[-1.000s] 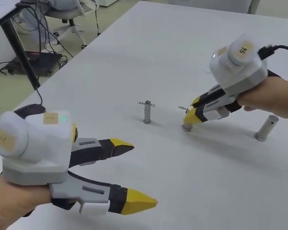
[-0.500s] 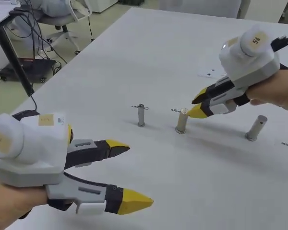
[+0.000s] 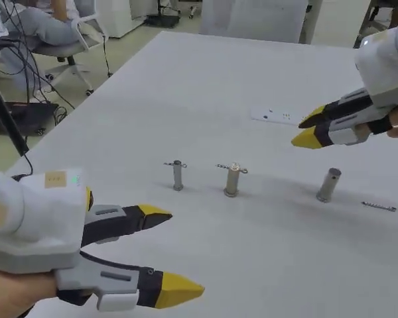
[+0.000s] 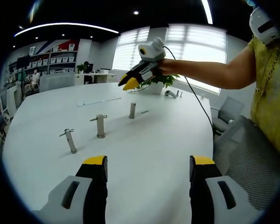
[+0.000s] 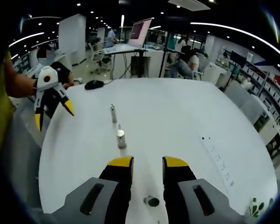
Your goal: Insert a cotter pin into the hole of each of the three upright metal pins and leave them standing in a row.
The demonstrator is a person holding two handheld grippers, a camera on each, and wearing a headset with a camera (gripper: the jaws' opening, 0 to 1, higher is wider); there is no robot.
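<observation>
Hovering above the bare grey upright metal pin [image 3: 328,185], the right hand-held gripper [image 3: 300,131] is empty, jaws slightly parted, likely ready for the thin loose cotter pin [image 3: 379,207] lying below it on the white surface [image 3: 252,79]; the left hand-held gripper [image 3: 184,252] rests wide open, empty

obstacles: pin row [image 3: 232,180], loose cotter pin [image 3: 379,207] right | free: table [image 3: 252,265] before, behind row

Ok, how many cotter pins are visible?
3. One cotter pin through the left metal pin, a second cotter pin through the middle metal pin, a loose cotter pin on the table beside the right metal pin.
</observation>
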